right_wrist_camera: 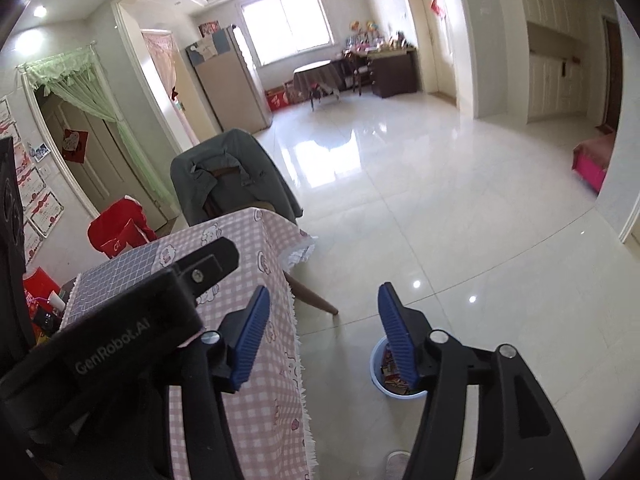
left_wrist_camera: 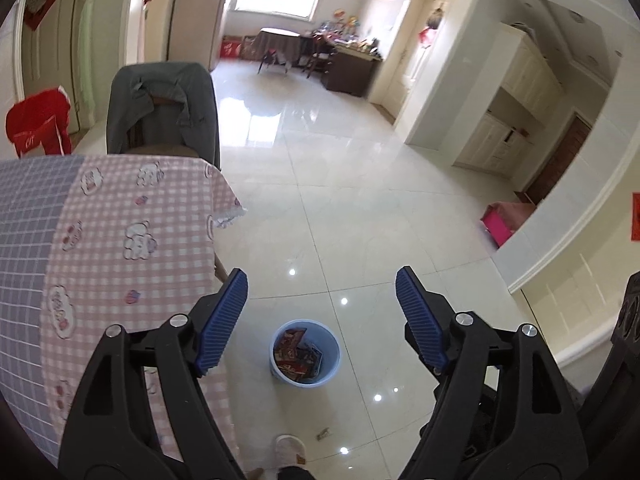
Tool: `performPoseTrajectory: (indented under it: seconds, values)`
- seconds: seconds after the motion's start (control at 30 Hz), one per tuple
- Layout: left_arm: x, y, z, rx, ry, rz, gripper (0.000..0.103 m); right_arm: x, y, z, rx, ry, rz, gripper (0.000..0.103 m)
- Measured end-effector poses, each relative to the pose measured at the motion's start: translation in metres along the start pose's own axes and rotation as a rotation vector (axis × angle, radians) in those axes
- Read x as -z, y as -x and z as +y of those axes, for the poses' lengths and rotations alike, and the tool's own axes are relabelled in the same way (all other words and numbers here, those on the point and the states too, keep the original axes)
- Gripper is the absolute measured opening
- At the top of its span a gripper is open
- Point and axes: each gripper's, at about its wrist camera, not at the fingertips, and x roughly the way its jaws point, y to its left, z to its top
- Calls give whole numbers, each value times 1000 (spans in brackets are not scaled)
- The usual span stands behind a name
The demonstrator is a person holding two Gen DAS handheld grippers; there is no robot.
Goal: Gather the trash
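Left wrist view: left gripper (left_wrist_camera: 322, 312) agape, empty. Blue bin (left_wrist_camera: 306, 351) holds wrappers; loose scrap (left_wrist_camera: 324, 434) on floor near it.

Right wrist view: right gripper (right_wrist_camera: 320, 336) open, empty. Between pickups, probably; next, descend to scrap.

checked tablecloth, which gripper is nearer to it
Left. The left gripper hangs over the edge of the checked tablecloth, one finger above the cloth. The right gripper hangs farther out, over the floor beside the blue trash bin.
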Motion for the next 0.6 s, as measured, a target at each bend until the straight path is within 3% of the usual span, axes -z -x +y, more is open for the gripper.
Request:
performPoseTrajectory:
  seconds: [0.27,0.6]
  values:
    - [16,77,17,25,-78,-52,82,27,58,37,46,-14,-81,62]
    - [36,121,37,30,-89,-52,86,53,99,70,85,-9,-94,64]
